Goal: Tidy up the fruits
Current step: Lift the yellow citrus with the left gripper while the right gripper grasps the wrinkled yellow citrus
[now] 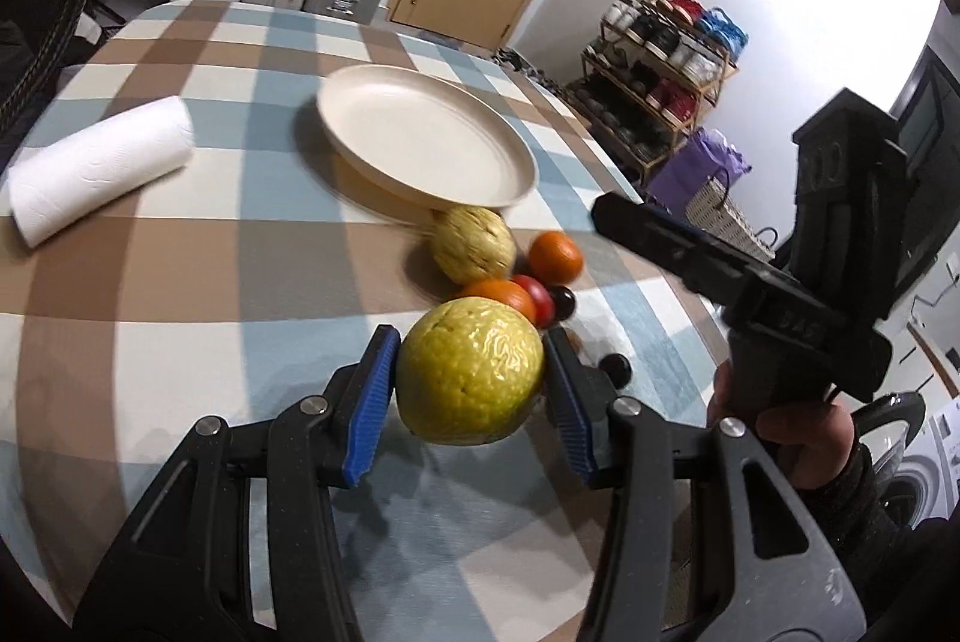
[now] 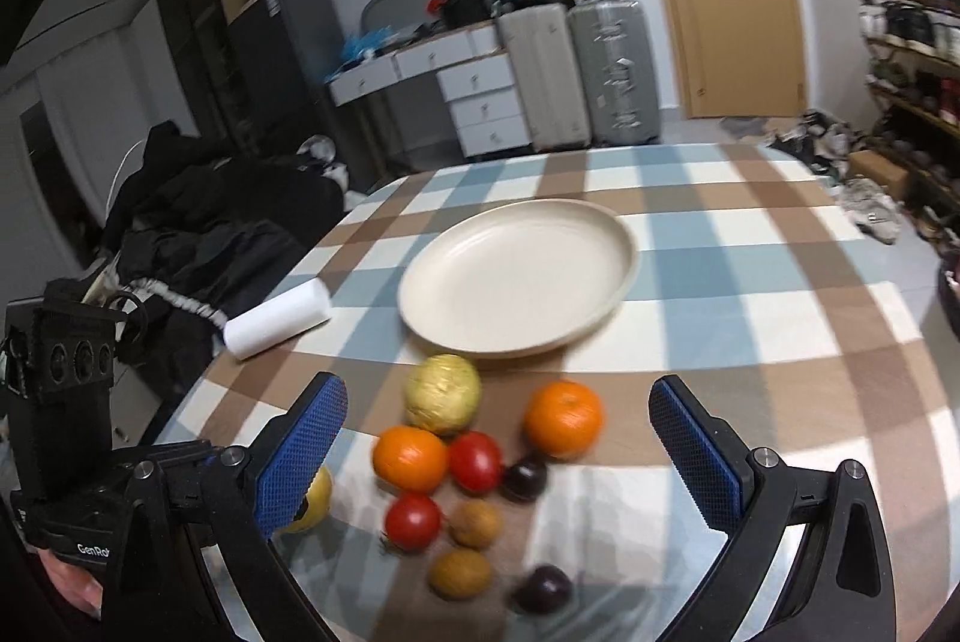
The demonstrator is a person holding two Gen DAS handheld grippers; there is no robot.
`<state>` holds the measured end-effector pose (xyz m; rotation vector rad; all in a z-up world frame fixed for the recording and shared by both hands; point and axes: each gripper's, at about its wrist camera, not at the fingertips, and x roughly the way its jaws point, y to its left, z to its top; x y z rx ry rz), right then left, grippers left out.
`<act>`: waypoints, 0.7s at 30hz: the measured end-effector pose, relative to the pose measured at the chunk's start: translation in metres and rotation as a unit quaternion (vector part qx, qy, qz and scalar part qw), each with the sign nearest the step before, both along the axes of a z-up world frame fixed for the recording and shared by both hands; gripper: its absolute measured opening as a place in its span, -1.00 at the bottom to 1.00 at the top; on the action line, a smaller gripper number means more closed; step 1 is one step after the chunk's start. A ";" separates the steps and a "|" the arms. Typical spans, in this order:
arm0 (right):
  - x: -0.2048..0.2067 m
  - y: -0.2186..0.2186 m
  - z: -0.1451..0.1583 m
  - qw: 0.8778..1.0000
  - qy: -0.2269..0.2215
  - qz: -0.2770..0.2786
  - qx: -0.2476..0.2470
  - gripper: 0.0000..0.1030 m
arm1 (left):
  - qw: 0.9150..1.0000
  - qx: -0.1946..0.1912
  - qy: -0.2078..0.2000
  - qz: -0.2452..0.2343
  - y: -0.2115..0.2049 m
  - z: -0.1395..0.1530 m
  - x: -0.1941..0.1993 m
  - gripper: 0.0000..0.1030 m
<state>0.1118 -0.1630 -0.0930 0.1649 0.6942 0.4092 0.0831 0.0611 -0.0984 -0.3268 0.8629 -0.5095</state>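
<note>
Yellow-green wrinkly fruit (image 1: 470, 371) pinched between blue pads (image 1: 371, 405) of left gripper (image 1: 471, 393), lifted off the checked tablecloth (image 1: 180, 252), near the table's front edge. Same fruit shows in right wrist view as a yellow sliver (image 2: 317, 501) behind the right gripper's left finger. Right gripper (image 2: 498, 453) spread wide, nothing between its fingers, hovering over the fruit cluster. Cluster on the cloth just in front of the plate: pale yellow rough fruit (image 2: 443, 393) nearest the plate rim, orange (image 2: 563, 417) to its right, second orange (image 2: 410, 458) touching a red tomato-like fruit (image 2: 475, 461), dark plum (image 2: 524, 477) beside that, another red fruit (image 2: 412, 520), two brown round fruits (image 2: 474, 522) (image 2: 459, 573), second dark plum (image 2: 543, 588) closest to camera. Cream plate (image 2: 624, 246) has nothing on it, sits mid-table. White paper towel roll (image 2: 278, 319) lies on its side left of the plate, well apart from the fruit. In left wrist view the right gripper's black body (image 1: 780, 282) and the person's hand (image 1: 798, 426) holding it sit at right. Motion blur on plate and fruit.
</note>
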 end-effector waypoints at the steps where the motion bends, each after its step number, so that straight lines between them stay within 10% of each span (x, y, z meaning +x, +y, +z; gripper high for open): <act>1: 0.006 0.009 0.000 1.000 0.004 0.007 -0.009 1.00 | 1.000 -0.003 0.001 0.005 0.006 0.000 0.002 -0.10; 16: 0.042 0.081 -0.025 0.990 0.034 0.047 -0.130 0.90 | 0.999 -0.027 0.021 0.019 0.041 -0.019 0.020 -0.10; 21: 0.041 0.100 -0.035 0.978 0.036 0.048 -0.198 0.52 | 0.999 -0.029 0.023 0.023 0.044 -0.021 0.019 -0.10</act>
